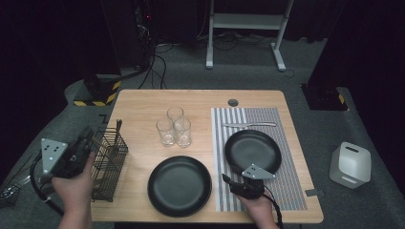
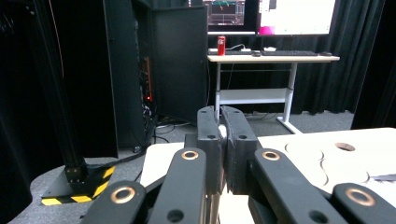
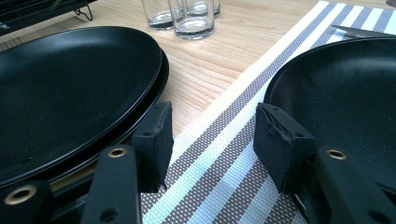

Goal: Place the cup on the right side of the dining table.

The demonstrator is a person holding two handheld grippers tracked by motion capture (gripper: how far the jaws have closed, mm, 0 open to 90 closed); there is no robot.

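Whatever pale sliver shows between the left gripper (image 2: 222,122)'s pressed-together jaws is too hidden to name. The right gripper (image 3: 212,140)'s jaws stand spread and empty over the striped mat (image 3: 219,140), between two glossy black plates (image 3: 70,84). The wire basket (image 1: 109,162) holds utensils.

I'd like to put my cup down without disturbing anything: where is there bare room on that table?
The far strip of the table, beyond the three glasses, is bare wood. So is the patch between the wire basket and the left plate. The striped placemat is crowded: a second plate, a knife and the right gripper.
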